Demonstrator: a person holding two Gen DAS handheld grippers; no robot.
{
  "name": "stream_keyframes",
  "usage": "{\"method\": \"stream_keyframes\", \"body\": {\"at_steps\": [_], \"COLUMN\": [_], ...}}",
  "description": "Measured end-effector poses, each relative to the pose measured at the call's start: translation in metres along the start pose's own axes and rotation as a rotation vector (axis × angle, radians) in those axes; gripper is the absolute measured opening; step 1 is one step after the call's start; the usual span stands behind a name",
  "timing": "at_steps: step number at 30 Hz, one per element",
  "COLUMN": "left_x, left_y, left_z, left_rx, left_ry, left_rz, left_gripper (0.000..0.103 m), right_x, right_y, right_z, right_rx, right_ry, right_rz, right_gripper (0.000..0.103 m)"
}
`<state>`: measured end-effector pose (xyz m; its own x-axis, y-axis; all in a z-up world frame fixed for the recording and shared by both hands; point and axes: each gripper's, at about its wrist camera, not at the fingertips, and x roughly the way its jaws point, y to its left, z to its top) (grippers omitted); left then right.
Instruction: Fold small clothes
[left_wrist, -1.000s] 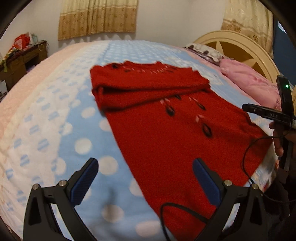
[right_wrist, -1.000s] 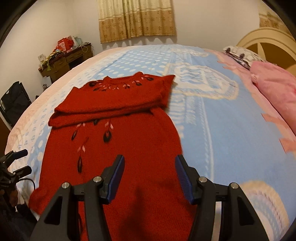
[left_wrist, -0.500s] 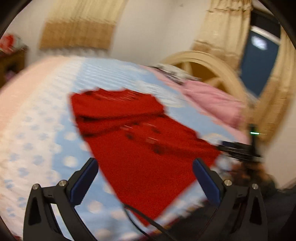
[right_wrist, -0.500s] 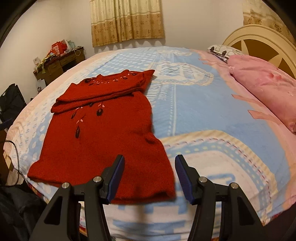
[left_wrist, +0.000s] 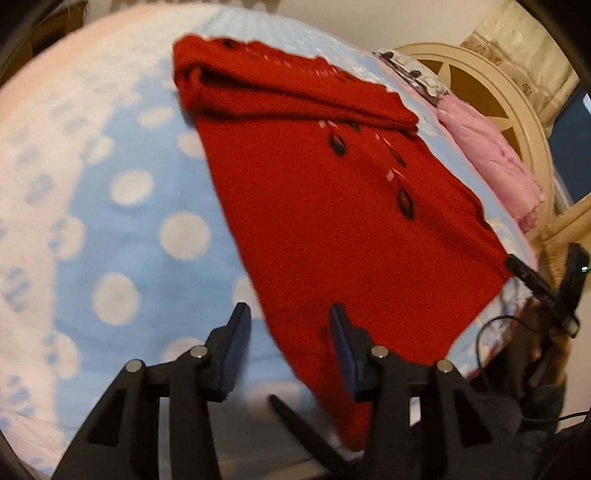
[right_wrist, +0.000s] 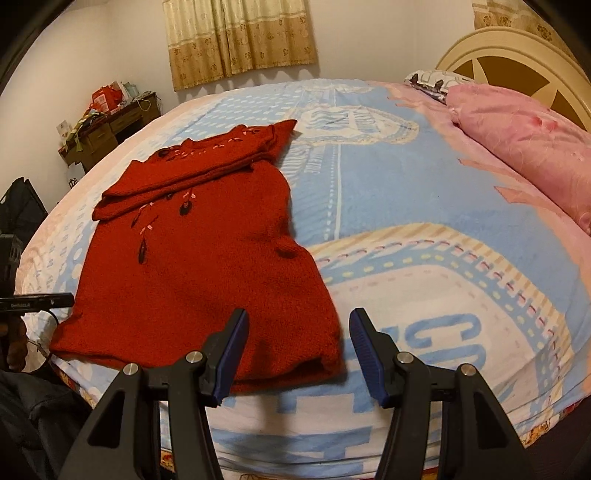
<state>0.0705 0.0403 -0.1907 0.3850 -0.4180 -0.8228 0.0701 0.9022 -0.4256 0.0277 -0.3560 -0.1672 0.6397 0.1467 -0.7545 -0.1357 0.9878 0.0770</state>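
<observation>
On the bed (right_wrist: 424, 192) with its blue-and-white blanket, we find a red knit sweater (right_wrist: 207, 266) lying flat near the foot-side edge, its top part with the embroidered neckline already folded down over the body. We see the left tongs (left_wrist: 288, 334) closing over the sweater's near left hem corner, the cloth's edge running between the blue pads, though they do not yet appear to press on it. The right tongs (right_wrist: 297, 341) hover with their pads apart, straddling the near right hem corner and clamped on nothing. We judge the step in hand to be taking hold of the bottom hem for the next fold. That move calls for both tongs to pinch their corners firmly, then carry the hem evenly up toward the folded top, keeping the knit from bunching or sliding off the bed.
</observation>
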Motion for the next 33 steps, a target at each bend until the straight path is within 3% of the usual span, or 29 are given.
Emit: {"method": "stream_keyframes", "body": {"at_steps": [3, 6, 17, 27, 29, 31, 33], "left_x": [0.009, 0.008, -0.008, -0.014, -0.014, -0.013, -0.015], "left_y": [-0.005, -0.017, -0.034, -0.029, -0.028, -0.027, -0.03], "left_z": [-0.008, -0.017, -0.021, -0.026, -0.024, -0.024, -0.024], "left_rx": [-0.024, 0.017, 0.085, 0.073, 0.059, 0.057, 0.066], "left_ry": [0.065, 0.105, 0.129, 0.147, 0.141, 0.136, 0.127], "left_rz": [-0.029, -0.013, 0.033, -0.042, -0.068, -0.084, -0.102], "left_gripper": [0.046, 0.048, 0.049, 0.052, 0.052, 0.051, 0.047], "right_x": [-0.001, -0.003, -0.014, -0.011, -0.008, -0.003, -0.002], "right_y": [0.003, 0.006, -0.003, -0.013, -0.013, -0.01, -0.005], "right_z": [-0.001, -0.004, -0.007, -0.006, -0.004, -0.005, -0.006], "right_rx": [-0.011, -0.032, 0.025, 0.098, 0.11, 0.103, 0.083], "right_ry": [0.0, 0.003, -0.012, -0.017, -0.009, 0.006, 0.009], "right_rz": [-0.013, -0.026, -0.022, 0.053, 0.084, 0.087, 0.078], "right_gripper": [0.058, 0.058, 0.058, 0.058, 0.051, 0.031, 0.018]}}
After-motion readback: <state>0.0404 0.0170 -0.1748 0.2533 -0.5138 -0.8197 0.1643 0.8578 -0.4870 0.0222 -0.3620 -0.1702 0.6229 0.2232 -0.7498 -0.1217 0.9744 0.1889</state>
